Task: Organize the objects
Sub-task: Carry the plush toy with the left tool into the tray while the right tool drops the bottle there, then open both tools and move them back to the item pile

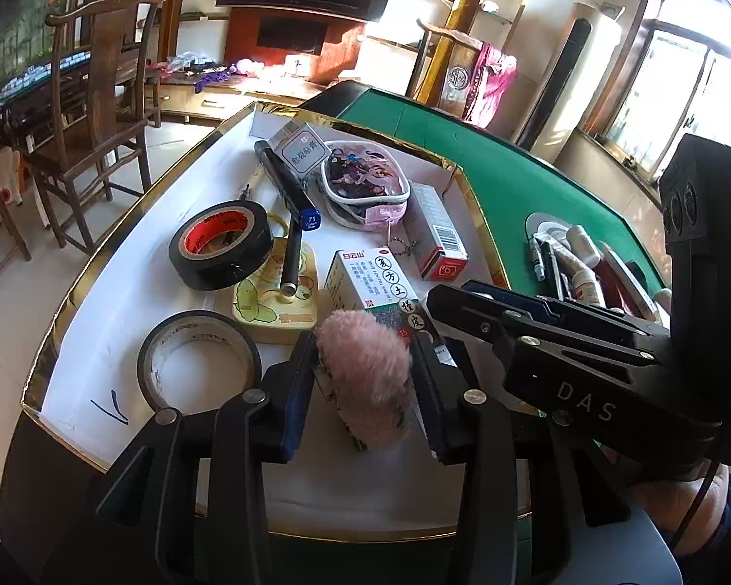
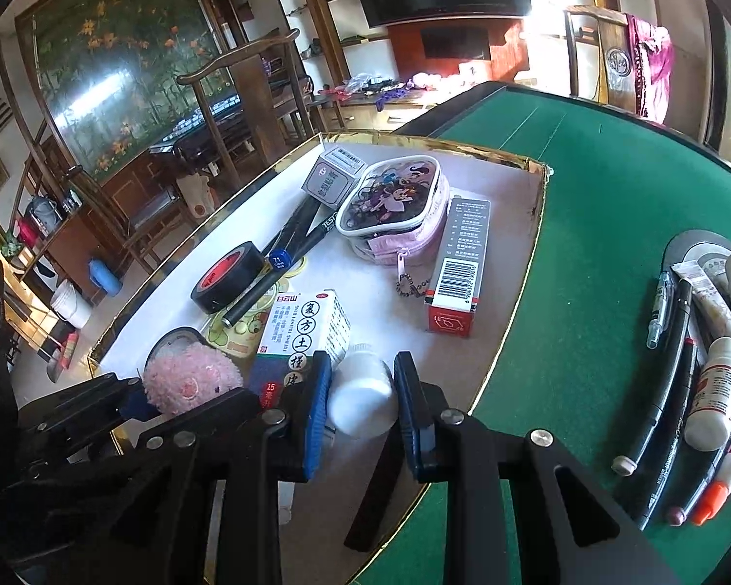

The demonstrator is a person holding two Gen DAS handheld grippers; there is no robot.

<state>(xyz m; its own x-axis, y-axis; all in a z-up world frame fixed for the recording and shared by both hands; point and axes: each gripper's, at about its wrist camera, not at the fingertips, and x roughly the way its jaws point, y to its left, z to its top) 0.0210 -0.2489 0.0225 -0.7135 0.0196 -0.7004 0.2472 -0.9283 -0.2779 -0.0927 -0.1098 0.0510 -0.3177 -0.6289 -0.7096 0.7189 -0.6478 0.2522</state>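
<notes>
Just beside the green-and-white medicine box (image 2: 307, 331), on its tray-edge side, my right gripper (image 2: 363, 402) pinches the white bottle (image 2: 363, 390), my left gripper (image 1: 365, 380) loose around the pink pom-pom (image 1: 365, 370)

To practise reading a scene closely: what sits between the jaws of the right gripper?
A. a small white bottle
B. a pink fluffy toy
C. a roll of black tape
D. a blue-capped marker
A: the right wrist view shows the small white bottle between the right gripper pads, above the white tray.
</notes>
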